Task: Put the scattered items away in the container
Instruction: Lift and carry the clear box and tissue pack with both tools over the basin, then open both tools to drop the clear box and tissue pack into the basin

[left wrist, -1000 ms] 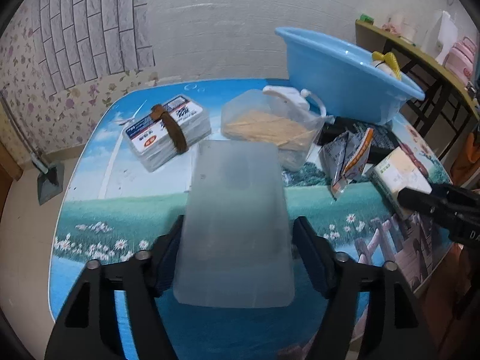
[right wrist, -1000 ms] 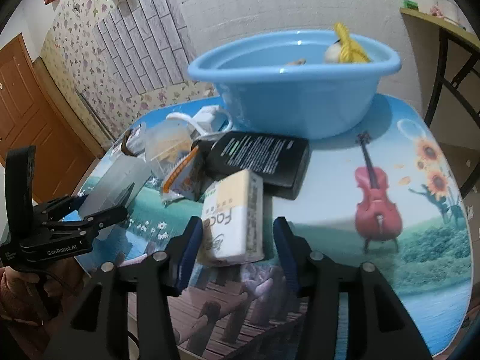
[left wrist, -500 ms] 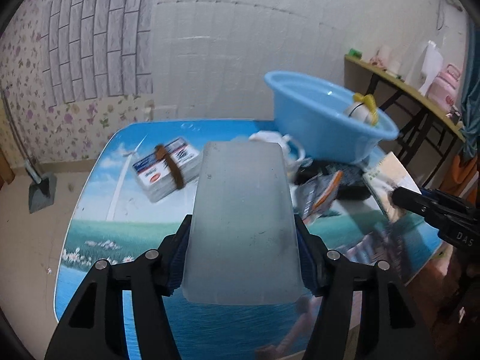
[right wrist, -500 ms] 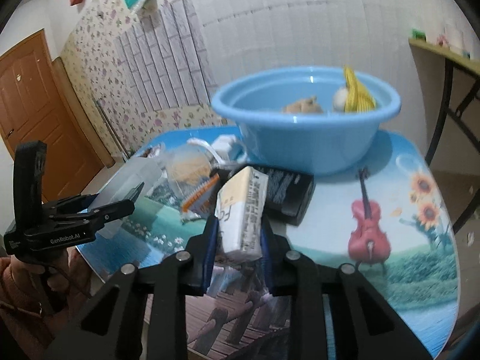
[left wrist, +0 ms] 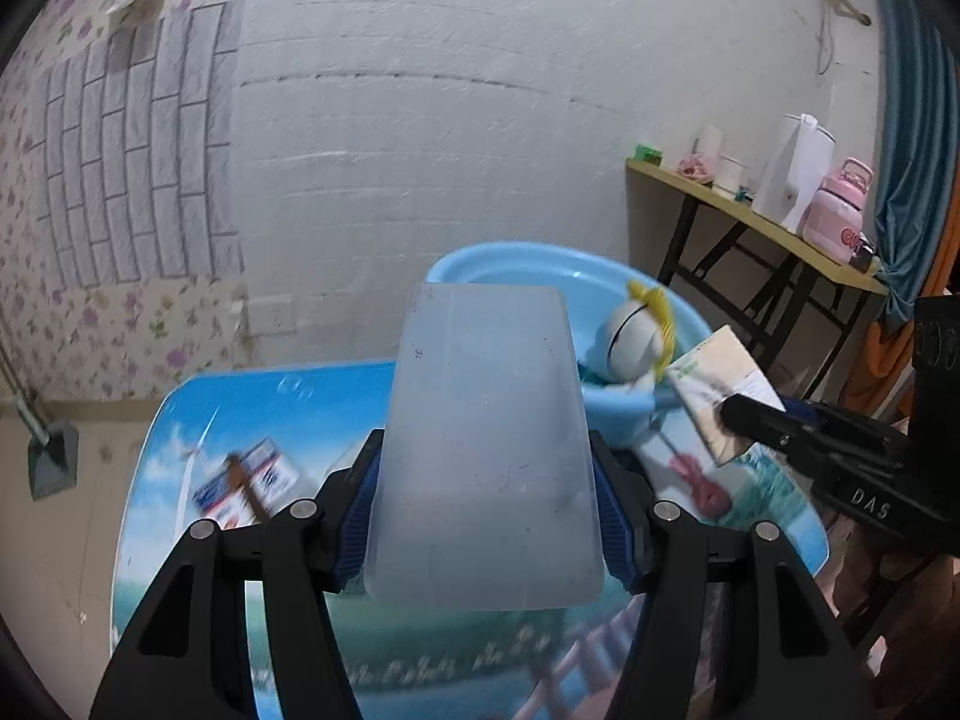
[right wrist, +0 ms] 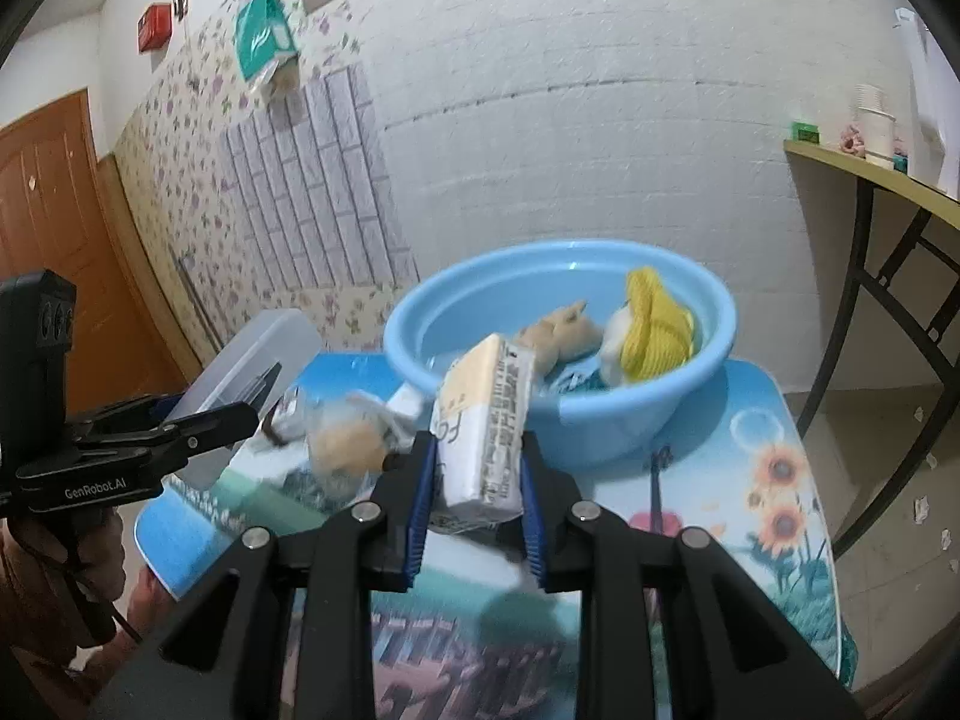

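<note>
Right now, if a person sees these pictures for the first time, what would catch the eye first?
First, the frosted plastic box clamped in the left gripper, filling the middle of the left view. Next, the blue basin at the table's far side, with a yellow yarn ball inside. Last, the tissue pack held upright in the right gripper, just in front of the basin.

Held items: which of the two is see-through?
The frosted plastic box in the left gripper; the table shows faintly through it. The tissue pack in the right gripper is opaque, printed cream and white.
</note>
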`<state>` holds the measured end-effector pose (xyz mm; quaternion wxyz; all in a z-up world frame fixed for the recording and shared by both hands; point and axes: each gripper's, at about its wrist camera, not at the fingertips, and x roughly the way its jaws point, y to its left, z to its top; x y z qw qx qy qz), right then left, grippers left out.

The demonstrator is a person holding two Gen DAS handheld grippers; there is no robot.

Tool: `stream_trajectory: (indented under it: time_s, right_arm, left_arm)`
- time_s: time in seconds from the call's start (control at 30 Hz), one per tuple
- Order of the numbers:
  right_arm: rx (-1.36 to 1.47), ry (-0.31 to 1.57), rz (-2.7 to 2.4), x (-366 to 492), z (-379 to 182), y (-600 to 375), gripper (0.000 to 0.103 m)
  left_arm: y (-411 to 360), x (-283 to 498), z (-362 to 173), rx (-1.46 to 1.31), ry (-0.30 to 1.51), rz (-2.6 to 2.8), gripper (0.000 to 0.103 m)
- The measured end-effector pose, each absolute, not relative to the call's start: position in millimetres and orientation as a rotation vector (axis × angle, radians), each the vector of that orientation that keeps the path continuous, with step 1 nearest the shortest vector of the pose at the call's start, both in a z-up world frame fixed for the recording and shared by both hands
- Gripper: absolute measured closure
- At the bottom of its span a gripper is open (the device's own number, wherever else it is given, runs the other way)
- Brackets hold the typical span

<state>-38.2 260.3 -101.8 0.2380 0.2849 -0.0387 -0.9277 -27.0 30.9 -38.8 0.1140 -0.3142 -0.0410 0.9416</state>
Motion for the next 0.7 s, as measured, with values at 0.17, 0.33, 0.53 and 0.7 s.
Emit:
stream_trajectory:
  time_s: [0.17,0.33,0.53,0.7]
  right_arm:
    - [0.755,-0.086,-2.560,-58,-95,259,0.077]
    - [0.754,-0.099,-2.569,-79,-96,261,0.077]
    - [0.751,-0.127,-2.556,-97,-100,264,0.077]
    - [0.763,-0.146,-2.562,-111,-104,266,0.078]
  left_arm:
    - [49,-53,-32,-0.896,-0.092,2.758,0.042]
    - [62,-72,-33,-0.906,-0.078,2.739,0.042]
    - [76,-92,-40,-0.919,-0.052,2.715,0.042]
    - [87,-108,-46,-0.938,-0.026,2.694,0.042]
